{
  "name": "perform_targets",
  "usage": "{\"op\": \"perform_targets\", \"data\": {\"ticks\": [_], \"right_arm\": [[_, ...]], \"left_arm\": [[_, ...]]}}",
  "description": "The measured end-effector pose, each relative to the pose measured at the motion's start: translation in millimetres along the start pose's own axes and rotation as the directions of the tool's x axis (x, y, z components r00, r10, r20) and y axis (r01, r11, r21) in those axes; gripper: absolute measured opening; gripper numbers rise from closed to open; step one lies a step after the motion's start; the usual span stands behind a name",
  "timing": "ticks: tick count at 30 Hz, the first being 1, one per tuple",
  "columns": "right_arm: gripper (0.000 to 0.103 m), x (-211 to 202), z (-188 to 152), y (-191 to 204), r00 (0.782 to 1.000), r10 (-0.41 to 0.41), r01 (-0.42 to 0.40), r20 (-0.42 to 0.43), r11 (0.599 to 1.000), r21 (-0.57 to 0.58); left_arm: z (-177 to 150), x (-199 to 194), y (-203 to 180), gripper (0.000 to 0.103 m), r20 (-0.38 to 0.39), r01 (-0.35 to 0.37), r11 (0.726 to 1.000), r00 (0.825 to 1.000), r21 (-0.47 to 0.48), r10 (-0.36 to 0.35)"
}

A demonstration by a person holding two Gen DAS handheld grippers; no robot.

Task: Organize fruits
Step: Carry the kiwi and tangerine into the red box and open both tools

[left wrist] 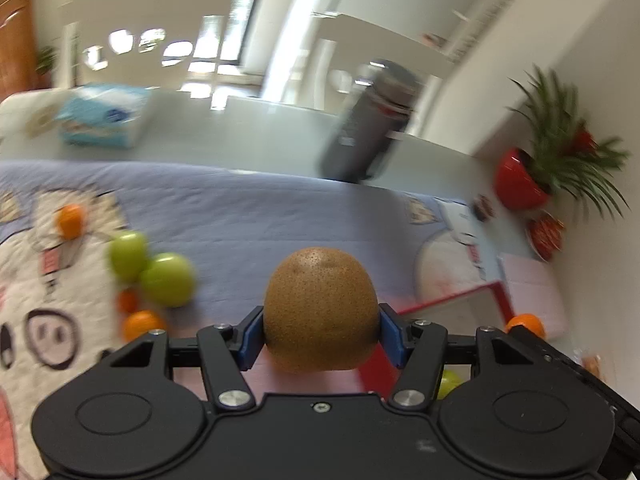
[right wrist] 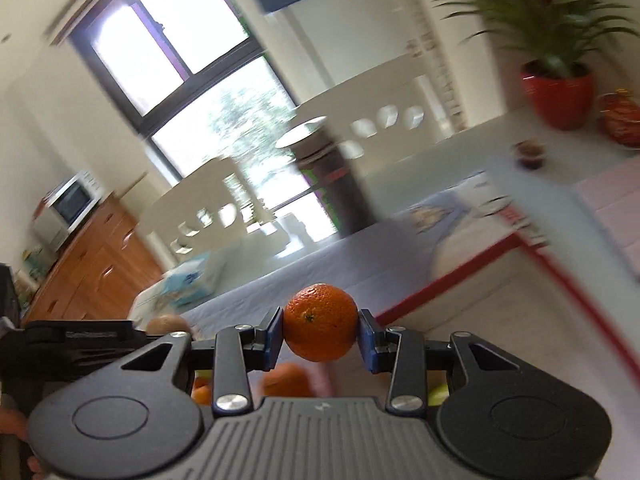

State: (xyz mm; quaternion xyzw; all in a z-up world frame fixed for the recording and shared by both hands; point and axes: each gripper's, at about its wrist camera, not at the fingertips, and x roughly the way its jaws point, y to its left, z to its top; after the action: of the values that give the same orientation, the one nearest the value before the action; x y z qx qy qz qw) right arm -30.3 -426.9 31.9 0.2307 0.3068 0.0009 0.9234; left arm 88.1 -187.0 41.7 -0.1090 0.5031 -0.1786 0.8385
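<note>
A brown, speckled round pear (left wrist: 321,312) sits upright, clamped at its sides above the cartoon-printed blue cloth (left wrist: 248,216). On that cloth, toward its left part, two green apples (left wrist: 152,270) lie touching each other, with a small orange (left wrist: 70,220) beyond them and two more small oranges (left wrist: 138,318) just on their near side. A glossy orange mandarin (right wrist: 320,323), its stem scar facing the camera, is clamped at its sides above the cloth's near edge.

A home dining room: white chairs (left wrist: 148,36), wooden sideboard (right wrist: 96,276) (microwave (right wrist: 70,204) on top), potted plant (left wrist: 548,160).
</note>
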Motion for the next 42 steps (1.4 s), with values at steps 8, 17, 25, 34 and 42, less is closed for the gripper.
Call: {"op": "perform_targets", "data": {"ticks": [8, 17, 25, 34, 42], "right_arm": [[0.041, -18.4, -5.0, -77.7, 0.992, -0.129, 0.127, 0.010, 0.985, 0.115], [0.041, -14.3, -31.0, -116.6, 0.979, -0.192, 0.201, -0.075, 0.969, 0.147], [0.041, 3.1, -43.6, -126.9, 0.938, -0.270, 0.301, -0.215, 0.945, 0.127], [0.041, 14.2, -41.7, -130.9, 0.902, -0.300, 0.352, -0.310, 0.928, 0.125], [0.043, 14.5, -45.2, -134.4, 0.894, -0.308, 0.368, -0.325, 0.919, 0.143]], "left_arm": [[-9.6, 42.5, -73.7, 0.069, -0.092, 0.087, 0.986, 0.993, 0.143, -0.074], [-21.3, 100.2, -132.9, 0.069, -0.205, 0.148, 0.949, 0.974, 0.277, -0.092], [-30.6, 146.1, -163.1, 0.069, -0.314, 0.170, 0.931, 0.947, 0.323, -0.064], [-37.6, 170.6, -171.0, 0.069, -0.366, 0.166, 0.927, 0.930, 0.335, -0.034], [-42.1, 178.4, -172.7, 0.070, -0.372, 0.168, 0.929, 0.928, 0.330, -0.035]]}}
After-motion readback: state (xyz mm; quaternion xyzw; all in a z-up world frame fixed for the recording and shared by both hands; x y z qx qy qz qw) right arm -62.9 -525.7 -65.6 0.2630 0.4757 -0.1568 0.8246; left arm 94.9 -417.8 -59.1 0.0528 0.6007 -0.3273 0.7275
